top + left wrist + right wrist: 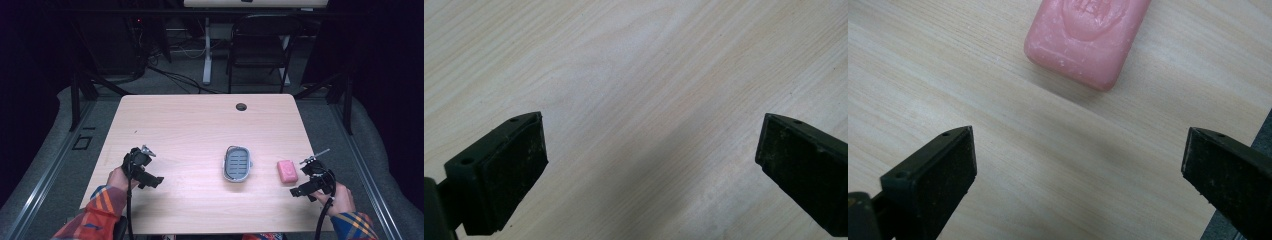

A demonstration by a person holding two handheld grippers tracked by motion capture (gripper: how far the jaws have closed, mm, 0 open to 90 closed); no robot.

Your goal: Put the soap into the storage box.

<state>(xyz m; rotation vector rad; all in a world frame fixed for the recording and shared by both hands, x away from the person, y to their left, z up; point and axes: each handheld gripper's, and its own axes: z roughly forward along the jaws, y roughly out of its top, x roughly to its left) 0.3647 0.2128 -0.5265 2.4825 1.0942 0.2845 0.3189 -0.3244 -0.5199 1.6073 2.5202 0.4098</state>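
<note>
1. The table (200, 125) is a light wooden top; both grippers sit low over its near edge, well apart from each other.
2. The soap dish (236, 163), grey with a slotted insert, stands near the middle of the table, between the two grippers.
3. The right gripper (306, 176) has its jaws spread wide with nothing between them. In the right gripper view the pads (948, 170) frame bare wood, and the soap lies just ahead of them, untouched.
4. The right hand (341, 199) grips the tool from the near right corner, with the jaws pointing toward the soap.
5. The left gripper (146, 165) likewise stands wide open and holds nothing; bare wood lies between its pads (511, 170).
6. The left hand (119, 178) enters from the near left, well apart from the dish.
7. The pink soap bar (287, 171) lies flat on the table, just right of the dish and just beside the right gripper.
</note>
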